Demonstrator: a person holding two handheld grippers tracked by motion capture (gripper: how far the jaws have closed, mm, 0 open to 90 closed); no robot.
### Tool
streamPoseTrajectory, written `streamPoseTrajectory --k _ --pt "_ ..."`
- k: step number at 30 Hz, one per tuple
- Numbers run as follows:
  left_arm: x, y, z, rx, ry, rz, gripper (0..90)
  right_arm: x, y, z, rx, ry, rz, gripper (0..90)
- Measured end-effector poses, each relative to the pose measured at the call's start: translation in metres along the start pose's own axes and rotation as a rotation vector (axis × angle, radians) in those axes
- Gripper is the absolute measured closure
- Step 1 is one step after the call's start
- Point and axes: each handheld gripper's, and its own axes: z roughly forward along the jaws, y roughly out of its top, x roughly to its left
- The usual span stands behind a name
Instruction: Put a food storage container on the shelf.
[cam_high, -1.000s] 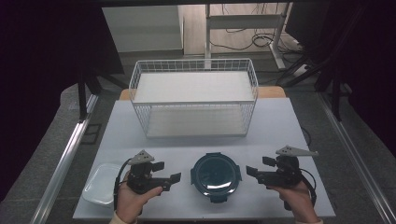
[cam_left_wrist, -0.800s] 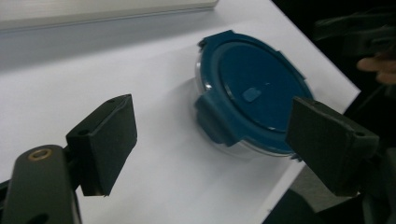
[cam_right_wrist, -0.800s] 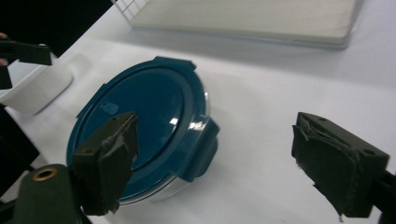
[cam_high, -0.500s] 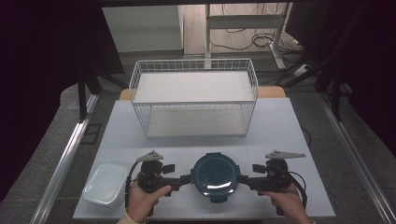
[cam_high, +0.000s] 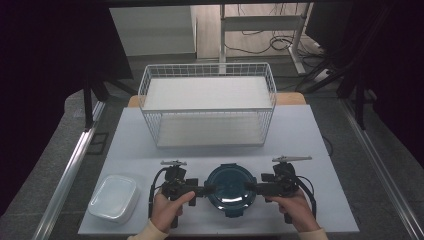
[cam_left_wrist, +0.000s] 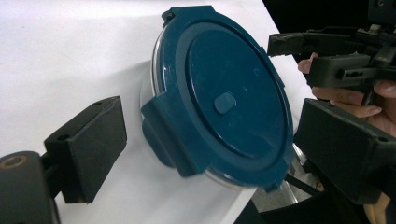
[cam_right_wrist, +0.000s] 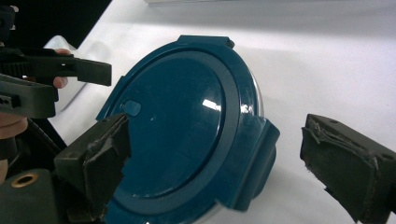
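The round blue-lidded container (cam_high: 230, 186) sits near the tabletop's front edge between the left gripper (cam_high: 206, 189) and right gripper (cam_high: 251, 188), both jaws just opened wide, flanking its 2 side latches.

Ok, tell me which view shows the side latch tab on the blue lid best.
The left gripper view: the latch tab on the blue lid faces the camera, sharp and unblocked. The right gripper view shows the opposite tab more edge-on. In the high view the lid is small and its tabs are hard to tell.
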Motion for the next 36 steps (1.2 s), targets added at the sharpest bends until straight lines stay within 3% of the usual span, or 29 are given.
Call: streamPoseTrajectory --k 10,16,23,26,30,36 --pt "0.010 -0.004 0.015 0.017 -0.069 -0.059 10.9 -0.007 -0.007 0.012 0.038 0.042 0.062 8.7" --pt "0.017 -0.006 0.020 0.027 -0.081 -0.083 12.1 -0.010 -0.009 0.018 0.058 0.047 0.095 9.0" --pt "0.025 -0.012 0.030 0.053 -0.123 -0.143 15.0 -0.014 -0.012 0.024 0.070 0.080 0.141 11.4" --pt "0.024 -0.013 0.032 0.055 -0.130 -0.145 18.9 -0.015 -0.014 0.025 0.081 0.096 0.159 14.0" --pt "0.024 -0.014 0.030 0.049 -0.106 -0.159 26.2 -0.015 -0.015 0.026 0.089 0.102 0.181 21.2" --pt "0.022 -0.013 0.028 0.029 -0.082 -0.184 33.3 -0.019 -0.015 0.025 0.095 0.120 0.257 26.5"
